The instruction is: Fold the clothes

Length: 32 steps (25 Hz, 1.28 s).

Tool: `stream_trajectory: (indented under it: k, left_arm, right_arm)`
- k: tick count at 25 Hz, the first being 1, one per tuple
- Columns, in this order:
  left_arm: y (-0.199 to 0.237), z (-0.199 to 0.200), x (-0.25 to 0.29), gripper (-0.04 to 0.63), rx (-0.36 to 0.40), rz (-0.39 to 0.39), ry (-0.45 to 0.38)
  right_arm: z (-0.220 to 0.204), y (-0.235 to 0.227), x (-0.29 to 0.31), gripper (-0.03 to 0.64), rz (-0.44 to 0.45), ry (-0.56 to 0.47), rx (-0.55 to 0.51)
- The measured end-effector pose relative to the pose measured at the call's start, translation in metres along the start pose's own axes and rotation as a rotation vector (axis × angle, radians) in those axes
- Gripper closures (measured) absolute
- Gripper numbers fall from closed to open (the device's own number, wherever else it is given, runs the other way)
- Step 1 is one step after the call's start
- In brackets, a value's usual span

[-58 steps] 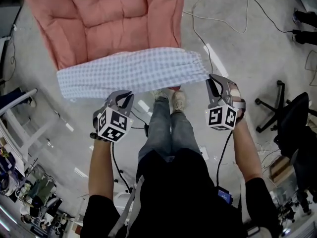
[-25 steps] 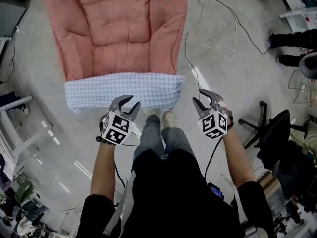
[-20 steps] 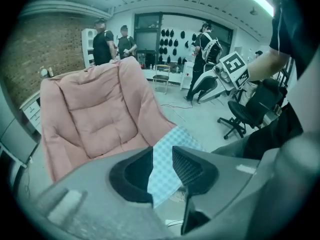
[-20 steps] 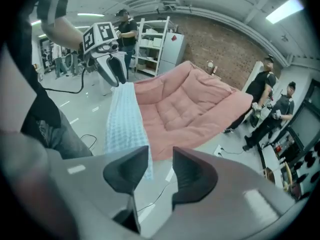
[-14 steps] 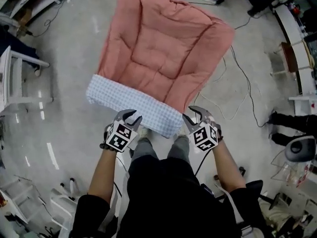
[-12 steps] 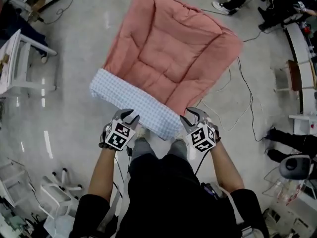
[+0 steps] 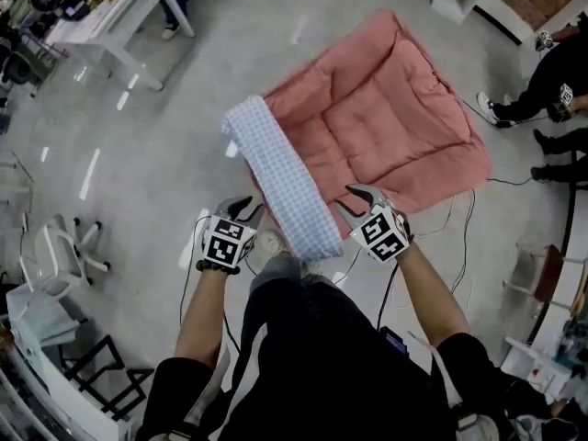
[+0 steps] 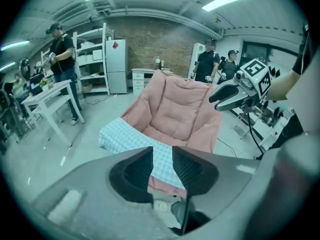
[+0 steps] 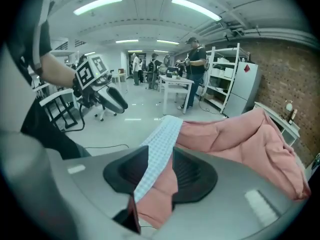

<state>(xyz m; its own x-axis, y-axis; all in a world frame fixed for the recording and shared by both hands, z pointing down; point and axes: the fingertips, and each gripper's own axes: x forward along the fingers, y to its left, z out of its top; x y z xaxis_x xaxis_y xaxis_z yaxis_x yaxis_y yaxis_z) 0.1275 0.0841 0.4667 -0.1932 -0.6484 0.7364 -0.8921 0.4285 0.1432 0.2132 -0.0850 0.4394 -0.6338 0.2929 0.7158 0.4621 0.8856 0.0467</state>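
Note:
A pink quilted cover (image 7: pixel 386 118) lies spread on the floor, its near edge turned over in a blue-and-white checked band (image 7: pixel 280 186). Both grippers hover in front of the person's body, above the band's near end. My left gripper (image 7: pixel 246 208) is to the left of the band, open, with nothing in it. My right gripper (image 7: pixel 354 198) is over the pink edge just right of the band, also open and empty. In the left gripper view the checked band (image 8: pixel 125 136) shows through the gap of the left gripper (image 8: pixel 162 166). In the right gripper view the band (image 9: pixel 162 139) and pink cover (image 9: pixel 235 134) show beyond the right gripper (image 9: pixel 160 171).
A white table (image 7: pixel 110 16) stands at the far left and a wheeled chair (image 7: pixel 55 246) at the left. People (image 7: pixel 551 90) stand at the right edge. Cables (image 7: pixel 459 223) run over the floor by the cover's right corner. My shoe (image 7: pixel 266 243) is next to the band's end.
The person has moved round the cover's near corner, so the cover now lies slanted up to the right. Both grippers stayed empty and kept close to the body.

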Motion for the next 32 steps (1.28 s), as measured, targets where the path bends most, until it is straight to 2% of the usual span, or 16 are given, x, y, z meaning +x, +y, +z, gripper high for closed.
stream_trajectory:
  k: [4, 8, 14, 16, 19, 27, 32]
  left_arm:
    - [0.022, -0.007, -0.014, 0.468, -0.126, 0.037, -0.051]
    - [0.053, -0.027, -0.013, 0.468, -0.240, 0.047, -0.074]
    - [0.075, -0.047, 0.004, 0.430, -0.431, -0.017, -0.148]
    - [0.085, -0.053, 0.013, 0.392, -0.501, -0.044, -0.163]
    - [0.099, -0.060, 0.029, 0.388, -0.594, -0.051, -0.184]
    - [0.102, -0.088, 0.095, 0.375, -0.695, -0.039, -0.166]
    - [0.119, -0.101, 0.133, 0.331, -0.797, -0.030, -0.213]
  right_arm:
    - [0.027, -0.006, 0.027, 0.463, 0.062, -0.019, 0.071]
    - [0.047, -0.009, 0.066, 0.462, 0.082, -0.022, 0.120]
    - [0.047, -0.016, 0.117, 0.451, 0.080, 0.024, 0.181]
    - [0.046, -0.020, 0.133, 0.448, 0.073, 0.037, 0.218]
    - [0.043, -0.026, 0.156, 0.448, 0.087, 0.053, 0.268]
    - [-0.004, -0.049, 0.219, 0.429, 0.161, 0.144, 0.265]
    - [-0.025, -0.059, 0.260, 0.401, 0.213, 0.167, 0.307]
